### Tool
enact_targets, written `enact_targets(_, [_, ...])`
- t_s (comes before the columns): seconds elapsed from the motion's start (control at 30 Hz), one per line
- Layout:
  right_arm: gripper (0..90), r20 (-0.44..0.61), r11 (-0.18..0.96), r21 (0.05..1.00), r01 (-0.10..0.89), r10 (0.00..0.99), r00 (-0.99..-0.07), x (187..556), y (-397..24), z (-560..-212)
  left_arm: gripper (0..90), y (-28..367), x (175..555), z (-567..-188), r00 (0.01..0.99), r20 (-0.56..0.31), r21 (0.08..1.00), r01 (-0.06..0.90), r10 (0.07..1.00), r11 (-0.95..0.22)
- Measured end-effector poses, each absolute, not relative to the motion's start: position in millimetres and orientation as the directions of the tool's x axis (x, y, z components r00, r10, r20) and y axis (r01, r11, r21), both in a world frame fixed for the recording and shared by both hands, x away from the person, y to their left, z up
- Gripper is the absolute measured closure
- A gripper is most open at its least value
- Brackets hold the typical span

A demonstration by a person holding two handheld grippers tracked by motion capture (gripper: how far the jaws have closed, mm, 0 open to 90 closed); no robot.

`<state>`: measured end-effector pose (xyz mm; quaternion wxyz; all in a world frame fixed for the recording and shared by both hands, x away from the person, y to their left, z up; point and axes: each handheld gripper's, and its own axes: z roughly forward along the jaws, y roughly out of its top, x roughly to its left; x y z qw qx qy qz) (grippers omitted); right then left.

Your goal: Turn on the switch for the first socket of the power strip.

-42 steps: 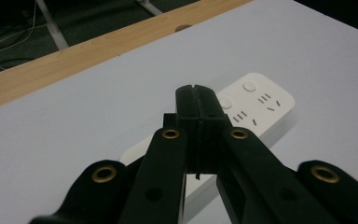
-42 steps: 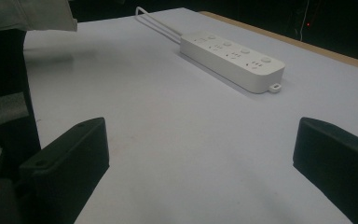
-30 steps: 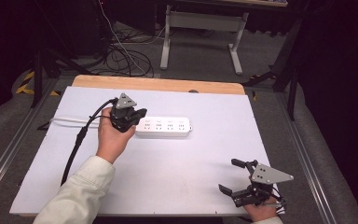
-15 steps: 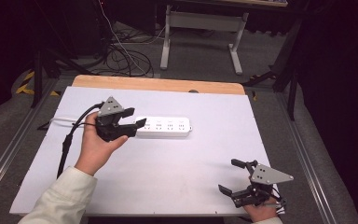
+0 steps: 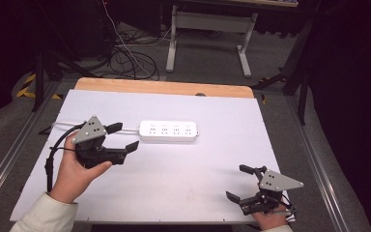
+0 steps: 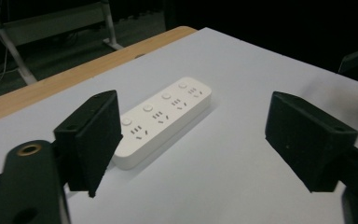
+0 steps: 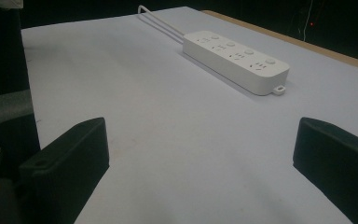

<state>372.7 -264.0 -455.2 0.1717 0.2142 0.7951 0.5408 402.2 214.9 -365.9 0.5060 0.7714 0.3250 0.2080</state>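
A white power strip [image 5: 168,131] with several sockets lies flat on the white table top [image 5: 198,164], towards the far middle. My left gripper [image 5: 124,136] hovers just left of the strip's left end and points at it. Its jaws have just been opening and now stand wide, with nothing between them. In the left gripper view the power strip [image 6: 163,119] lies ahead between the spread jaws of the left gripper [image 6: 196,135], apart from both. My right gripper [image 5: 236,182] rests at the near right corner, open and empty. In its own view the right gripper [image 7: 200,140] faces the power strip [image 7: 235,58] from afar.
The strip's white cord [image 7: 161,23] runs off its left end towards the table's left edge. A wooden strip [image 5: 164,88] borders the far edge. Beyond it stand a metal desk frame [image 5: 207,29] and loose cables [image 5: 125,63] on the floor.
My left gripper has drawn back leftward from the strip's left end and its jaws have gone from shut to wide open. The right gripper has not moved.
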Motion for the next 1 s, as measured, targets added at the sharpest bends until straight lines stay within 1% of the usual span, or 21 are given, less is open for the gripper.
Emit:
enact_targets(0.07, [4.1, -0.041, 0.324, 0.933, 0.155, 0.526, -0.850, 373, -264, -455, 15.6, 221, 397, -370, 0.700, -0.013, 0.918, 0.291, 0.714, -0.269])
enact_targets(0.13, [4.1, -0.041, 0.322, 0.934, 0.155, 0.528, -0.848, 372, -264, -455, 13.9, 227, 391, -375, 0.705, -0.037, 0.924, 0.295, 0.708, -0.245])
enact_targets(0.23, [4.1, -0.043, 0.322, 0.934, 0.154, 0.530, -0.847, 372, -264, -455, 11.2, 235, 384, -383, 0.719, -0.032, 0.922, 0.290, 0.694, -0.257])
enact_targets(0.37, [4.1, -0.038, 0.324, 0.933, 0.158, 0.526, -0.850, 372, -263, -456, 10.3, 241, 377, -393, 0.740, 0.003, 0.911, 0.276, 0.673, -0.308])
enact_targets(0.53, [4.0, -0.034, 0.325, 0.931, 0.165, 0.528, -0.849, 372, -264, -456, 8.0, 250, 368, -407, 0.736, 0.009, 0.908, 0.278, 0.677, -0.314])
enact_targets(0.67, [4.0, -0.030, 0.323, 0.932, 0.167, 0.526, -0.850, 373, -263, -456, 7.7, 255, 361, -421, 0.737, -0.010, 0.915, 0.279, 0.675, -0.291])
enact_targets(0.77, [4.0, -0.032, 0.325, 0.931, 0.167, 0.527, -0.849, 373, -263, -456, 7.4, 258, 358, -433, 0.731, -0.012, 0.903, 0.300, 0.683, -0.306])
enact_targets(0.9, [4.0, -0.031, 0.325, 0.931, 0.168, 0.528, -0.849, 372, -263, -456, 7.4, 263, 356, -446, 0.729, -0.045, 0.891, 0.338, 0.683, -0.302])
enact_targets(1.0, [4.0, -0.031, 0.325, 0.931, 0.167, 0.526, -0.850, 372, -264, -456, 7.4, 266, 353, -456, 0.737, -0.060, 0.895, 0.339, 0.674, -0.291])
